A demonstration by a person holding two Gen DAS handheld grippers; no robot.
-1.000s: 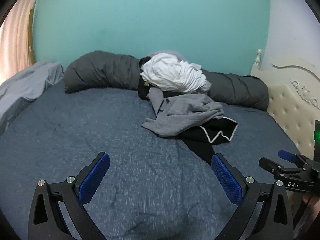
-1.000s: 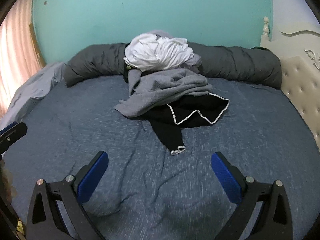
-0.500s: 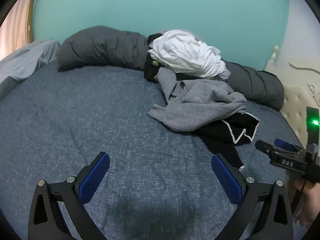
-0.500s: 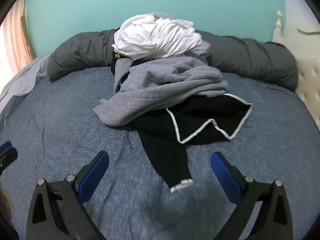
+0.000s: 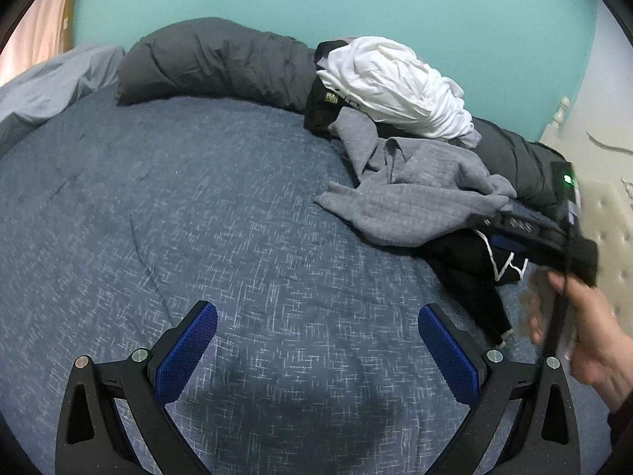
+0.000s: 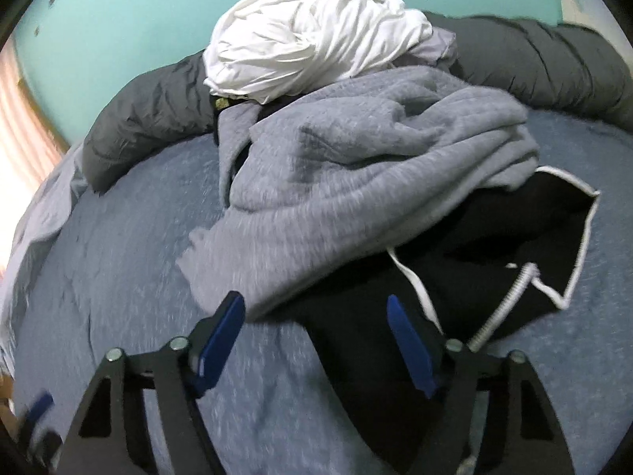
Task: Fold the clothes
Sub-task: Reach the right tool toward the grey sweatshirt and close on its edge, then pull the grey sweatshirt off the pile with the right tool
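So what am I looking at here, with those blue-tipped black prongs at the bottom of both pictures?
No robot: a person holds a hand-held gripper in each hand, with a camera on each looking along its jaws. One picture is from the left gripper, open over bare bedspread; in it you see the person's hand carrying the other tool. The other is from the right gripper, open and close to the pile, holding nothing yet. On the bed lie a grey sweater, a black garment with white trim under it and a white garment on top.
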